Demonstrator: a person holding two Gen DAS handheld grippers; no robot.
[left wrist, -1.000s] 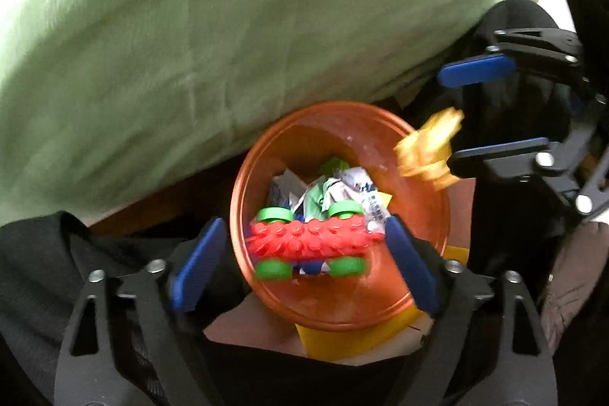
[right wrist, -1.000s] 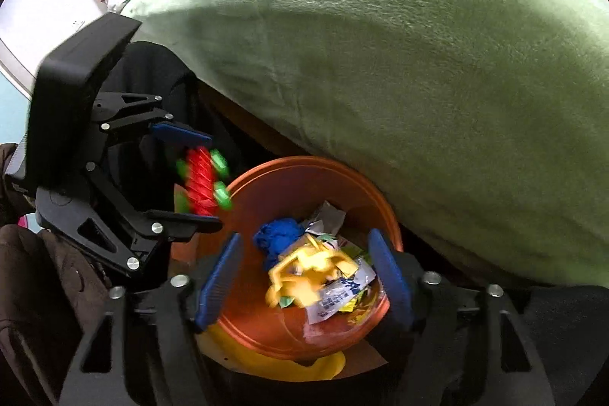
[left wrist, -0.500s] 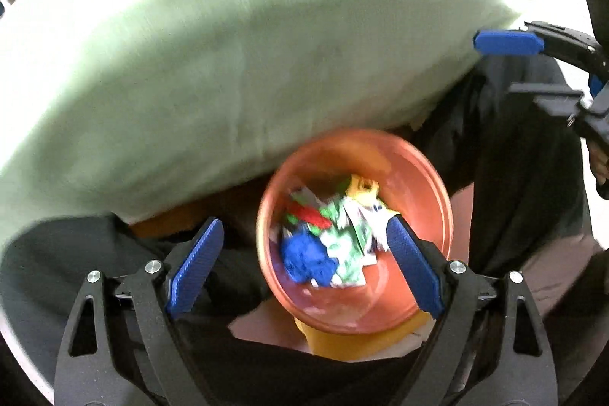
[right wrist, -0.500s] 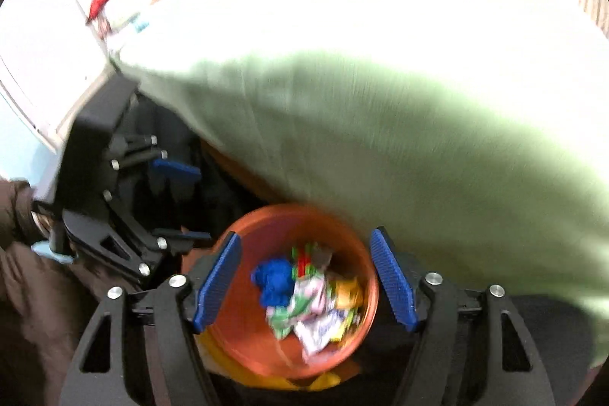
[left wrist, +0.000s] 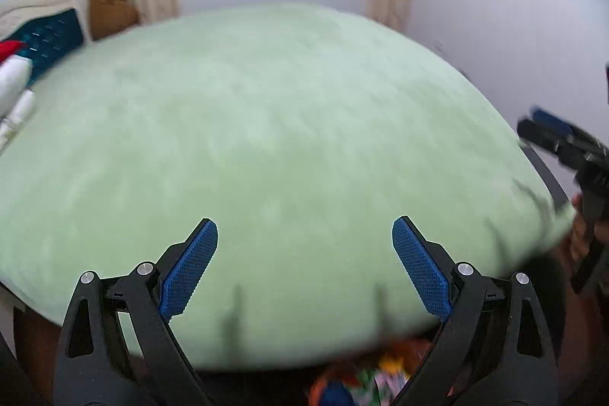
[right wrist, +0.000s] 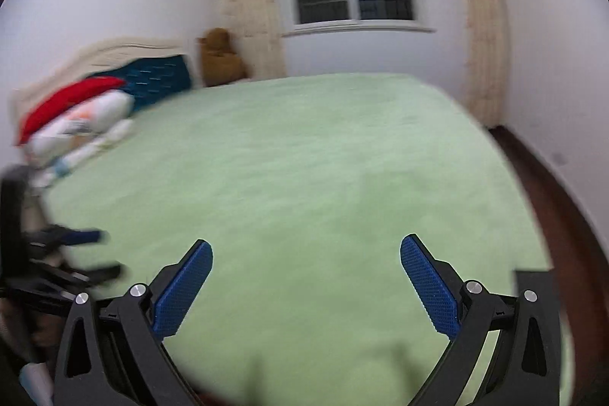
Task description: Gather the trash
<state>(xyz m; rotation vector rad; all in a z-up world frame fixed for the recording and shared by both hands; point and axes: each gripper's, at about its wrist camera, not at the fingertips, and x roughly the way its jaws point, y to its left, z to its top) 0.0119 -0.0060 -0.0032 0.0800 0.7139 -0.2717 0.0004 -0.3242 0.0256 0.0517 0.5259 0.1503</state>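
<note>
Change: a second ago both tools hung over the orange bin, the left one dropping a red toy with green wheels and the right one a yellow scrap; half a second ago both were empty above the bin; now both wrist views look out across the bed and the room.
Left gripper (left wrist: 304, 265): fingers spread wide apart, nothing between the blue pads.
Right gripper (right wrist: 306, 286): fingers likewise wide apart and empty; in the left wrist view it shows blurred at the far right edge.
Orange bin (left wrist: 323, 389): only a sliver shows at the bottom of the left wrist view, below the near edge of the bed, with the trash (left wrist: 375, 381) as a blur of colours inside; the right wrist view does not show it.
Meaning for the task: both pieces seem to be delivered, and no loose trash shows on the green blanket (right wrist: 304, 177), so collection looks finished or close to it.
Edges: the blanket's near edge runs just above the bin; its right edge drops to the dark floor strip (right wrist: 563, 200) along the wall.
Far left: pillows (right wrist: 83, 124) and a brown plush toy (right wrist: 220, 58) sit by the headboard.
Open room: the broad blanket ahead is bare, and the two tools are well apart.
</note>
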